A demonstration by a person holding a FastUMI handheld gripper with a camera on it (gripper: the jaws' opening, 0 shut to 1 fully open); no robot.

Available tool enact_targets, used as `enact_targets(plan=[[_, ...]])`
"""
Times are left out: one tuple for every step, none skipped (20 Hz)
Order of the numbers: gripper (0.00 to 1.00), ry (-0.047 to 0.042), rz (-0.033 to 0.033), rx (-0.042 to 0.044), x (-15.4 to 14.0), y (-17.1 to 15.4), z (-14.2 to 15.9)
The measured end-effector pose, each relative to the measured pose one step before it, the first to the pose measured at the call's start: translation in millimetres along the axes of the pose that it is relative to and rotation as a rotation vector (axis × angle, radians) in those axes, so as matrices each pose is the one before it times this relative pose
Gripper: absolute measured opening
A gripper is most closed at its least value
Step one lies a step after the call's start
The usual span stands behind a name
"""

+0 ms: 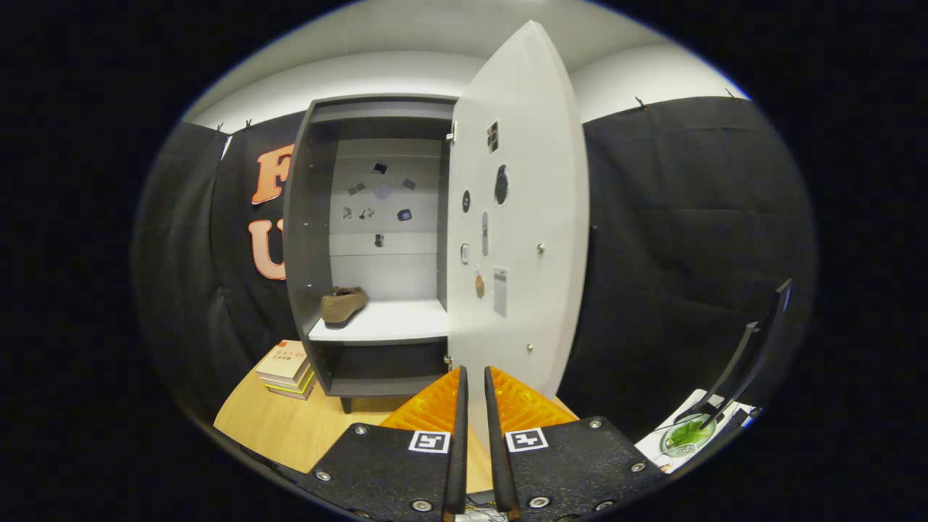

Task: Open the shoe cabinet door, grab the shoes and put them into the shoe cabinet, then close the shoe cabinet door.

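A tall grey shoe cabinet (299, 239) stands on the wooden table with its white door (533, 210) swung wide open toward me. One brown shoe (343, 304) lies on the cabinet's white middle shelf (395, 322), at its left side. My gripper (475, 380) sits just in front of the door's lower edge. Its two fingers stand nearly together with only a narrow gap, and the bottom edge of the door lines up with that gap. I cannot tell whether the fingers press on the door.
A stack of books (288, 368) lies on the wooden table (290, 428) left of the cabinet's foot. At the far right are a dark slanted stand (754, 355) and a small bowl with something green (689, 433) on white paper.
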State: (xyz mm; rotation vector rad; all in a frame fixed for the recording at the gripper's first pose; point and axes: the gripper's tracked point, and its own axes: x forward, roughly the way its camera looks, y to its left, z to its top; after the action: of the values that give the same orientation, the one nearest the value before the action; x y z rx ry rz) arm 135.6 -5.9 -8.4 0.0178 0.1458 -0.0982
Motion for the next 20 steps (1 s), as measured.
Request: enact_targets(plan=[[0.14, 0.01872, 0.02246, 0.00073, -1.11, 8.18, -6.94], [0.14, 0.02136, 0.02218, 0.00224, 1.26, 7.7, -6.01], [0.14, 0.02388, 0.0212, -0.0011, -0.03, 8.09, -8.1], [0.14, 0.02382, 0.02136, -0.00197, -0.18, 7.39, -7.33], [0.14, 0.0275, 0.02737, -0.00271, -0.08, 7.64, -8.82], [0.14, 0.0322, 0.02635, -0.00321, 1.29, 7.97, -9.82], [0.14, 0.03102, 0.02166, -0.00312, 1.52, 7.06, -9.85], [0.14, 0.02398, 0.0242, 0.00088, 0.31, 7.44, -8.34], [0.14, 0.02375, 0.01954, -0.00009, 2.17, 6.36, -7.38], [0.14, 0.03334, 0.01859, -0.00424, 3.67, 6.1, -10.12], [0.14, 0.03126, 0.01208, -0.01128, 1.95, 3.53, -11.3], [0.14, 0.03091, 0.01258, -0.01088, 1.71, 1.23, -9.2], [0.14, 0.03322, 0.01082, -0.00817, 1.46, 1.07, -9.1], [0.14, 0.03376, 0.01346, -0.00118, 2.46, 2.89, -8.79], [0.14, 0.0322, 0.01062, 0.00108, 2.32, 1.64, -8.26], [0.14, 0.02512, 0.00877, 0.00671, 3.52, 3.02, -6.18], [0.15, 0.02743, 0.00213, 0.00229, 1.8, 0.42, -6.55], [0.15, 0.02374, -0.00011, -0.0006, 0.49, -0.4, -4.43], [0.15, 0.02294, 0.00442, -0.00261, 1.26, 0.06, -4.38], [0.15, 0.02265, 0.00353, 0.00028, 0.76, -0.34, -4.04]])
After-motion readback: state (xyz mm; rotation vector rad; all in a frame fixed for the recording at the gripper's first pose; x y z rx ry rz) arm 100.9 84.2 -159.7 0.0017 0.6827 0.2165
